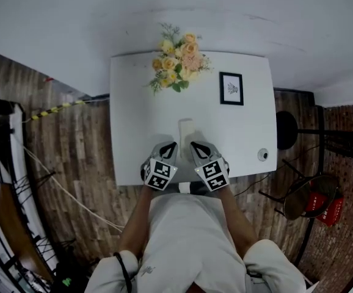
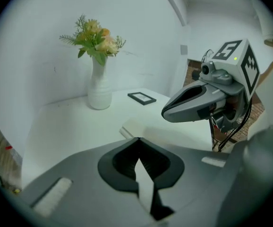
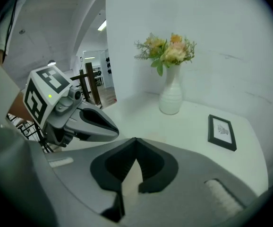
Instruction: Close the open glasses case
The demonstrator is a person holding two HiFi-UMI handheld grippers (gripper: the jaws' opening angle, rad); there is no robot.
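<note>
A pale, flat glasses case (image 1: 185,129) lies on the white table (image 1: 134,115), just beyond both grippers; whether its lid is up I cannot tell. In the left gripper view the case (image 2: 132,126) shows just past the jaw tips. My left gripper (image 1: 171,147) and right gripper (image 1: 195,146) sit side by side near the table's front edge, pointing at the case from either side. The left gripper's (image 2: 137,139) jaw tips meet with nothing held. On the right gripper (image 3: 135,139) the tips are likewise together and hold nothing.
A white vase of yellow and peach flowers (image 1: 178,63) stands at the table's back, with a small black picture frame (image 1: 231,88) to its right. A small round object (image 1: 262,154) sits near the front right corner. A black stool (image 1: 286,130) and cables lie on the wooden floor around the table.
</note>
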